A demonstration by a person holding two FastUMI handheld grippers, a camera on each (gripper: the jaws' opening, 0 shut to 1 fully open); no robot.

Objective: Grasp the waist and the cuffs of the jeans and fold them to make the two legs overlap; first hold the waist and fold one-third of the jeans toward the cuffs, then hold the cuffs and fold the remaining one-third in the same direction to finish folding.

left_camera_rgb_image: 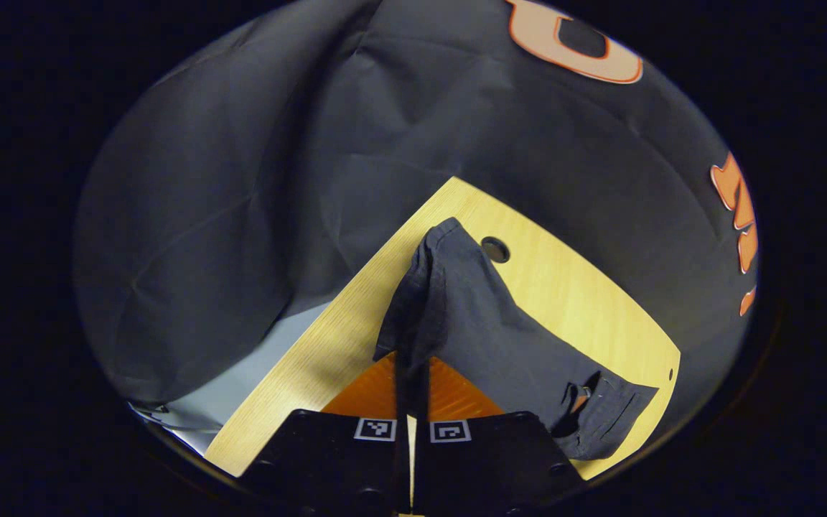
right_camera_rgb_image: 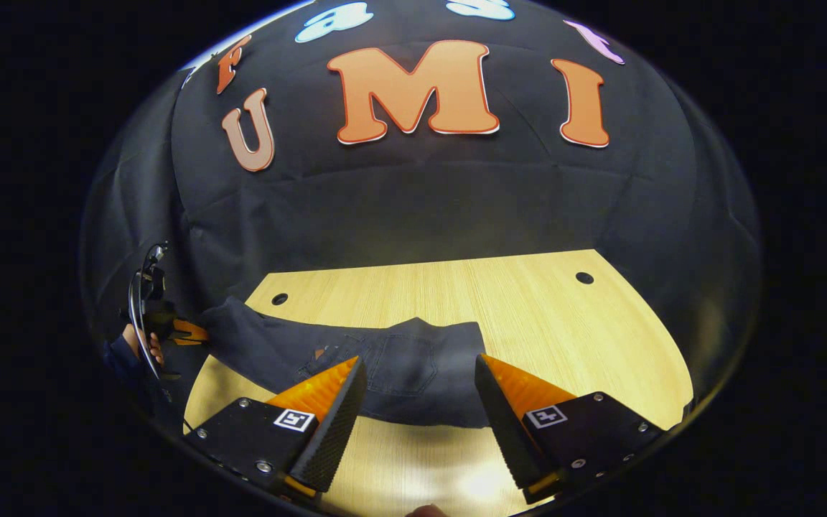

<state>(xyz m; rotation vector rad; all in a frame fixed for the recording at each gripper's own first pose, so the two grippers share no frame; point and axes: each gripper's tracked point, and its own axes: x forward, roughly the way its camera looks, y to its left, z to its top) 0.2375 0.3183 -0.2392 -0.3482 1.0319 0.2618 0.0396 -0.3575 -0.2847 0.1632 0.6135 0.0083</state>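
Early stage: left gripper point(left_camera_rgb_image: 411, 388) fingers pinch the jeans point(left_camera_rgb_image: 485, 330) cuff end raised off the table point(left_camera_rgb_image: 586, 287); right gripper point(right_camera_rgb_image: 419, 391) fingers gape before the waist, thirds unfolded.

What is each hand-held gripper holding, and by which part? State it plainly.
The left hand-held gripper is shut on the jeans, pinching a lifted fold near one end. The right hand-held gripper is open above the jeans, holding nothing.
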